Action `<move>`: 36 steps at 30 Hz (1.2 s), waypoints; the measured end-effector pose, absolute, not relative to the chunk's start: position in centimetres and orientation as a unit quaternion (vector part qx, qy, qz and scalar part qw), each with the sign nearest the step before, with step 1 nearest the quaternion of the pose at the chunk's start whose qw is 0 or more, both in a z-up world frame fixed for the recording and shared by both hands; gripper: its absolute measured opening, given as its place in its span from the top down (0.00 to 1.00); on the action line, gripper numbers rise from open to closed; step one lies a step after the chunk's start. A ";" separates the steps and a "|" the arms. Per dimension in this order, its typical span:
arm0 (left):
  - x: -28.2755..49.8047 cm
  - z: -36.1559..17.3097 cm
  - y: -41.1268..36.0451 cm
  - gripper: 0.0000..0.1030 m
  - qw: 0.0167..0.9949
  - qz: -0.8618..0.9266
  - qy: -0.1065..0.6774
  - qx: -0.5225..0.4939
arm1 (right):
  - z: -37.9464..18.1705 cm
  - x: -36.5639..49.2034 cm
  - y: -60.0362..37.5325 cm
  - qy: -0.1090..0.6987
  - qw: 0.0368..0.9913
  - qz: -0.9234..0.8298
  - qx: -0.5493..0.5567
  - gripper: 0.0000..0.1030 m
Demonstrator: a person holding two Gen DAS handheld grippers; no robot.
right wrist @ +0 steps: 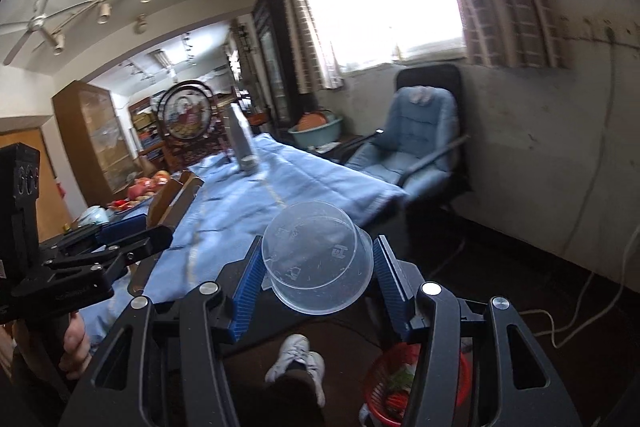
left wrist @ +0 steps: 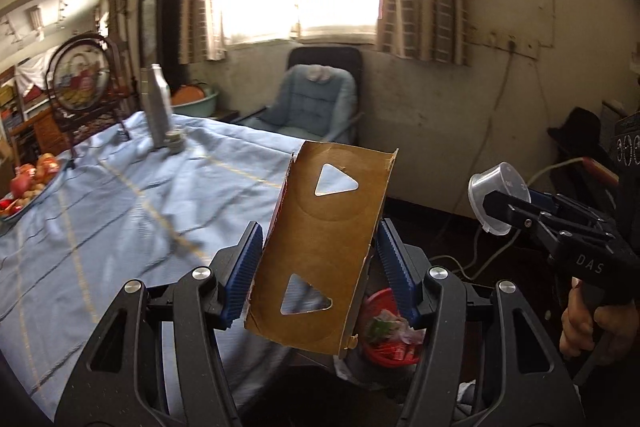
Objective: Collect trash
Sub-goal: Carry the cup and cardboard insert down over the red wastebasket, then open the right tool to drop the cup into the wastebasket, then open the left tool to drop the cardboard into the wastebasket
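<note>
A torn brown cardboard sleeve [left wrist: 320,247] is clamped by the left gripper [left wrist: 318,267]; a clear round plastic tub [right wrist: 316,259] is clamped by the right gripper [right wrist: 316,271]. Each should be released only once centred over the red mesh trash basket [left wrist: 390,343], at 5 o'clock.

Your table [left wrist: 120,219], under a wrinkled blue cloth, fills the left of the left view | silver bottle [left wrist: 158,107] upright at upper left, small jar [left wrist: 175,141] just beside it | fruit plate [left wrist: 28,183] at far left edge | red basket [left wrist: 390,327] on the floor [left wrist: 472,227], bottom centre
</note>
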State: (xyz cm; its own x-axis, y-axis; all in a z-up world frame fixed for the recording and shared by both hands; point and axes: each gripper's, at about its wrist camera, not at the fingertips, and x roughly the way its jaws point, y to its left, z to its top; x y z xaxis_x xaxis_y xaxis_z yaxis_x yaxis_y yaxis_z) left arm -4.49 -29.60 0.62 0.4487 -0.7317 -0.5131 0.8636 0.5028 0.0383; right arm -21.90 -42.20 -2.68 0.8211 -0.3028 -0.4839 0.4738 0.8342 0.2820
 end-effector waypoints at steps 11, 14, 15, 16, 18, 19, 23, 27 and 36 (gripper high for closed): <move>-6.7 -2.8 -35.4 0.43 0.803 -0.509 0.251 0.182 | -8.1 -23.7 -47.2 0.248 0.902 -0.253 0.249 0.48; -6.8 -3.8 -36.4 0.43 0.793 -0.516 0.264 0.185 | -10.1 -23.7 -48.0 0.266 0.891 -0.259 0.262 0.48; -6.8 -4.2 -36.8 0.43 0.790 -0.518 0.268 0.187 | -11.0 -23.7 -48.4 0.274 0.886 -0.262 0.267 0.48; -6.9 -4.6 -37.1 0.43 0.787 -0.521 0.272 0.189 | -11.7 -23.6 -48.6 0.279 0.883 -0.263 0.271 0.48; -7.1 -5.3 -37.7 0.43 0.781 -0.524 0.279 0.192 | -13.1 -23.4 -49.1 0.292 0.876 -0.266 0.277 0.48; -7.1 -5.8 -38.1 0.43 0.777 -0.526 0.284 0.194 | -14.0 -23.2 -49.3 0.300 0.872 -0.267 0.281 0.48; -6.6 -7.6 -39.1 0.43 0.764 -0.531 0.305 0.202 | -18.5 -21.7 -50.1 0.343 0.849 -0.265 0.302 0.48; -5.9 -9.7 -40.6 0.43 0.747 -0.537 0.335 0.205 | -23.2 -19.5 -50.5 0.405 0.820 -0.256 0.314 0.46; -6.2 -14.2 -43.8 0.41 0.705 -0.551 0.387 0.220 | -22.3 -23.6 -53.9 0.350 0.802 -0.330 0.354 0.35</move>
